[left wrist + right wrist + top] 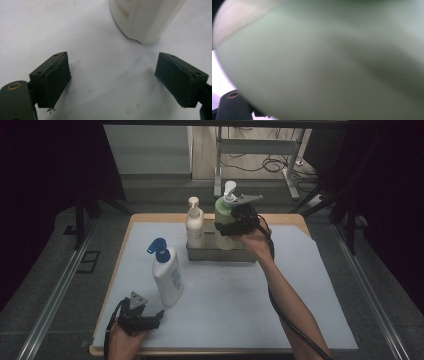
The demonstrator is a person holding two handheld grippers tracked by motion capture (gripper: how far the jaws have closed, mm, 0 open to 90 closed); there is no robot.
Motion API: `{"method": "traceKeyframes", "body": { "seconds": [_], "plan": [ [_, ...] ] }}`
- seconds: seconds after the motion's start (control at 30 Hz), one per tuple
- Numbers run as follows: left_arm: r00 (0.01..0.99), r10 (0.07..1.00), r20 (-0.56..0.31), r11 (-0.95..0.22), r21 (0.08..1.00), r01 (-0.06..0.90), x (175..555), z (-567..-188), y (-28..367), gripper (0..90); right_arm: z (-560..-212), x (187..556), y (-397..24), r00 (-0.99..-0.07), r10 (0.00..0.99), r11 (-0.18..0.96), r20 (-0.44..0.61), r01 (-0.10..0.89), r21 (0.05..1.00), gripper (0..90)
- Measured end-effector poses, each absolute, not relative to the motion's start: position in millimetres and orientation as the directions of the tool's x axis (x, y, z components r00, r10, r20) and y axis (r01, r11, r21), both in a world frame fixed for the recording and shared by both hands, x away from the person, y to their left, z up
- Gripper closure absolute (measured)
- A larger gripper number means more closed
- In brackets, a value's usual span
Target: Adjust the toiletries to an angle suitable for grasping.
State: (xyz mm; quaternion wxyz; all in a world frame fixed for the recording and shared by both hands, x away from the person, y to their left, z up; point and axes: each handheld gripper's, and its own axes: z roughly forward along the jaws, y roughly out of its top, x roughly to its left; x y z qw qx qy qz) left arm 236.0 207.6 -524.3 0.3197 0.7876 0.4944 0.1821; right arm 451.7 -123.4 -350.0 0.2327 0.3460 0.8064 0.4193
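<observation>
Three pump bottles share your surface, which is covered by a smooth, pale sheet with faint brownish specks. Your right gripper has its jaws closed around the body of the green bottle, a rounded, matte, pale-green plastic shape with a white pump head; the jaws pinch it at mid-height, standing wide because the bottle is broad. In the right gripper view that bottle is a soft, blurred green curve pressed right up against the camera, so the jaw pads themselves are hidden there. The green bottle stands in a shallow rectangular tray of dull grey metal, just beside a slim cream bottle with a cream pump that stands in the same tray, on the far side of the green one from your right hand.

Your left gripper rests low near your edge of the surface, its jaws spread wide with nothing between them. In the left gripper view the two black pads look flat and rubbery, with frayed edges on one. Just ahead of those open jaws stands the white bottle, glossy plastic with an oval base, a blue pump and a blue label; its rounded lower edge sits apart from both pads.
</observation>
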Motion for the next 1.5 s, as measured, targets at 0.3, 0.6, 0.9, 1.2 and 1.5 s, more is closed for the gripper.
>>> {"method": "traceKeyframes", "body": {
  "seconds": [0.3, 0.6, 0.9, 1.2, 1.5],
  "plan": [
    [0.445, 0.895, -0.029, -0.307, 0.684, 0.662, 236, -524, 208, 12.5, -357, 463, -123, -0.631, 0.772, 0.396, -0.080, 0.378, 0.837, 12.9],
    [0.445, 0.895, -0.029, -0.307, 0.684, 0.662, 236, -524, 208, 12.5, -366, 469, -123, -0.622, 0.780, 0.395, -0.076, 0.393, 0.830, 12.9],
    [0.445, 0.895, -0.029, -0.306, 0.684, 0.662, 236, -524, 208, 12.5, -377, 469, -121, -0.630, 0.774, 0.403, -0.072, 0.401, 0.823, 12.9],
    [0.445, 0.895, -0.029, -0.307, 0.684, 0.662, 236, -524, 208, 12.5, -389, 470, -120, -0.630, 0.774, 0.408, -0.065, 0.418, 0.812, 12.9],
    [0.445, 0.895, -0.029, -0.307, 0.685, 0.661, 236, -524, 208, 12.5, -403, 473, -117, -0.632, 0.773, 0.421, -0.062, 0.438, 0.794, 12.9]
  ]
}}
